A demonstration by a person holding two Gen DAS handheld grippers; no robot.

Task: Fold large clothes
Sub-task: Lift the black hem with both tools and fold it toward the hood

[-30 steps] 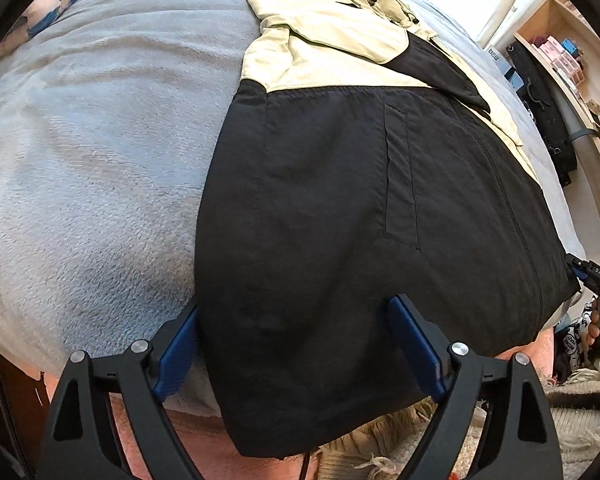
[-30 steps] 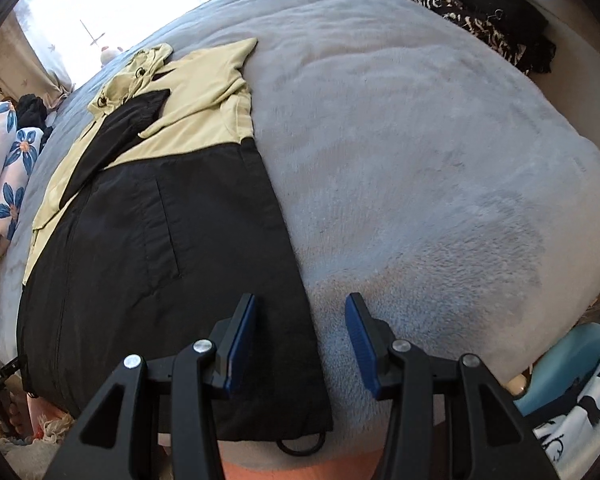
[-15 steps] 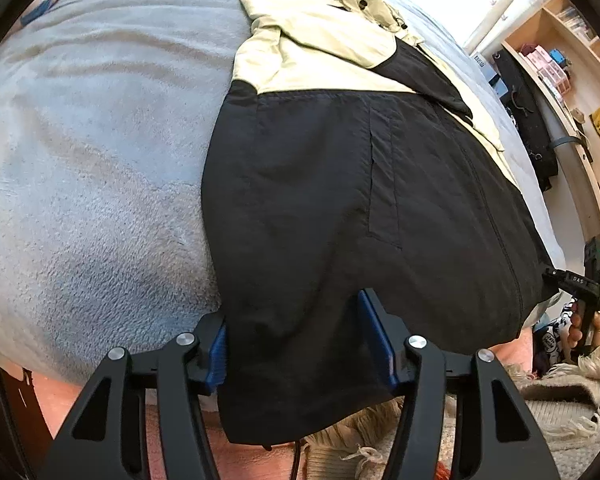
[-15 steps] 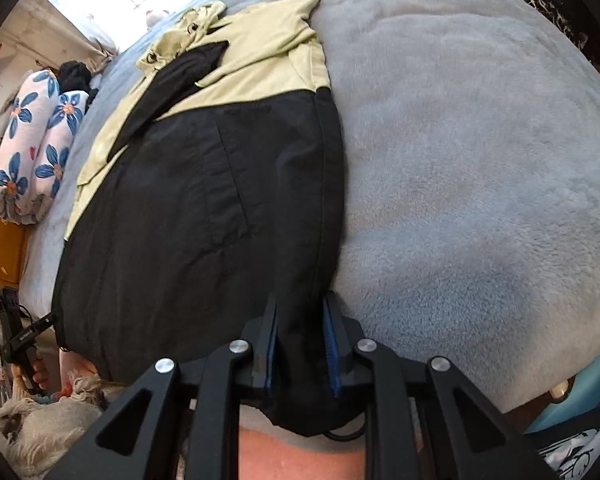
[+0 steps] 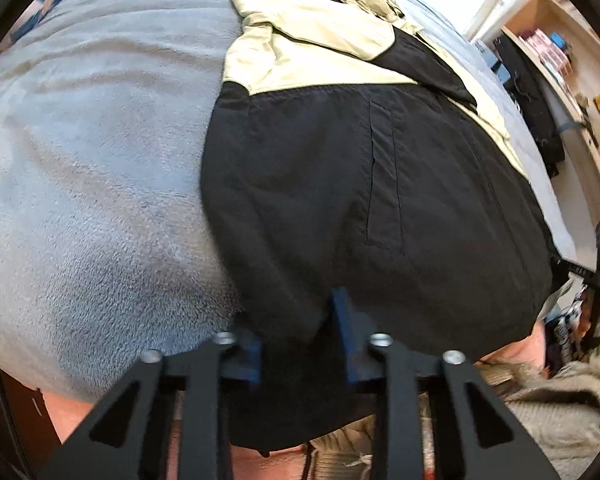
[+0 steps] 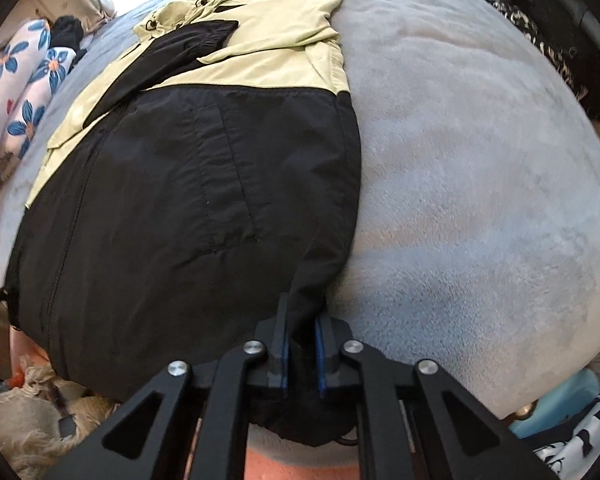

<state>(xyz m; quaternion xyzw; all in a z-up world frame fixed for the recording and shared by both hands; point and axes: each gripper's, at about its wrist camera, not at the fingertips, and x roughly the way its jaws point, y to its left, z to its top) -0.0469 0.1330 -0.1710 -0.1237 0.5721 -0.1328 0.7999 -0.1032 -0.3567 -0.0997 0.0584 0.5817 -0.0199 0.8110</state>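
Note:
A large black and pale yellow jacket lies flat on a grey fleece blanket, hem toward me, hood and folded sleeves at the far end. My left gripper is closing around the hem's left corner, with a gap still between the blue pads and bunched black cloth in it. My right gripper is shut on the hem's right corner of the jacket, which rises slightly off the blanket.
Flowered pillows lie at the far left of the bed. A wooden shelf and dark hanging clothes stand to the right. A knitted cream fabric lies below the bed's near edge.
My left gripper's jaws have narrowed from wide open around the hem's left corner. My right gripper moved onto the right corner, shut on it half a second ago, and has lifted it slightly.

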